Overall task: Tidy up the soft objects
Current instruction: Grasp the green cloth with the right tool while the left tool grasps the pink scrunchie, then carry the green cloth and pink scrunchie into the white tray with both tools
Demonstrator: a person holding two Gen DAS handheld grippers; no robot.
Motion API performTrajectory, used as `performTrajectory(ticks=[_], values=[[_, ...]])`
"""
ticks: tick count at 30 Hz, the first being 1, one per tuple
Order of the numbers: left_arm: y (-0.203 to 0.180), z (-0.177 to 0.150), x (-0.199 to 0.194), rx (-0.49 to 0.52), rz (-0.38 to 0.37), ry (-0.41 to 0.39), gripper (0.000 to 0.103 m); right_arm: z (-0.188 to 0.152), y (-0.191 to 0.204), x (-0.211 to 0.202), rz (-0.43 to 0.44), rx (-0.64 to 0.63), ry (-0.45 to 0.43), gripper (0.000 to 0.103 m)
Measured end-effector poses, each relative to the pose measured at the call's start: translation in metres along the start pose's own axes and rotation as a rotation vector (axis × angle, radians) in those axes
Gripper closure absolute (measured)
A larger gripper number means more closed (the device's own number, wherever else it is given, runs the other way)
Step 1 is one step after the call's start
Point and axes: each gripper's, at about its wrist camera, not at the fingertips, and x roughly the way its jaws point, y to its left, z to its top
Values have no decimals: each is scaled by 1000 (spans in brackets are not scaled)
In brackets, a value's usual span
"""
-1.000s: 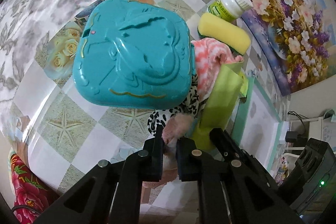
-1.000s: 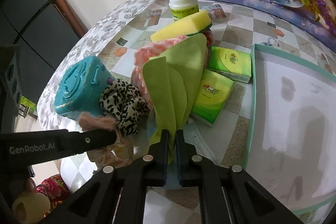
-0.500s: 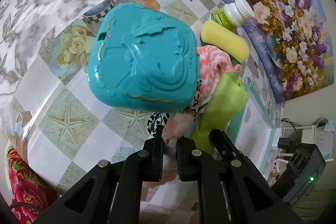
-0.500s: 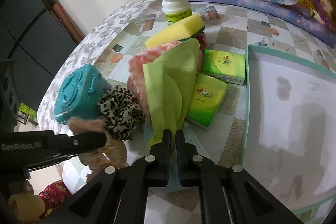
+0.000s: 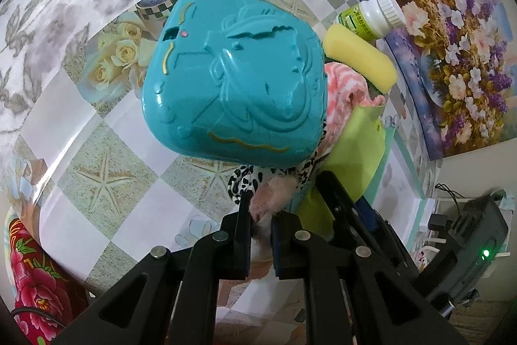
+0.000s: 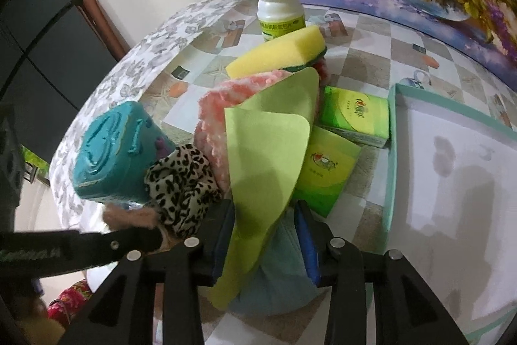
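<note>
I found my right gripper (image 6: pixel 265 235) with jaws just parted, the green foam sheet (image 6: pixel 268 164) standing loose between them, its long axis running away toward the table's far edge, over a pale blue mask. My left gripper (image 5: pixel 260 223) was clamped on a fuzzy pink scrunchie (image 5: pixel 274 194) beside the leopard-print scrunchie (image 6: pixel 181 183) and the hard teal case (image 5: pixel 236 80). The tray (image 6: pixel 392 151) lay to the right, nearer my right hand

The teal box (image 5: pixel 236 80) hides most of the spotted scrunchie (image 5: pixel 240 183). The green cloth (image 6: pixel 268 151) covers part of the pink towel (image 6: pixel 216 105).
</note>
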Motion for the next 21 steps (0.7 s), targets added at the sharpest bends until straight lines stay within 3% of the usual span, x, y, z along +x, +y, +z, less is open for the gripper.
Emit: performTrajectory(ticks=[2, 4, 5, 8, 21], values=[[-2, -2, 1, 0, 2, 2, 93, 1, 0, 4, 1, 2, 4, 62], [-3, -1, 2, 1, 3, 4, 93, 1, 0, 5, 5, 1, 4, 73], [-3, -1, 2, 0, 3, 5, 93, 1, 0, 6, 5, 0, 6, 84], [-4, 0, 2, 2, 0, 5, 93, 1, -1, 4, 11, 5, 5, 94], [-9, -5, -14, 38, -81, -23, 93, 4, -8, -30, 97, 69, -54, 99]])
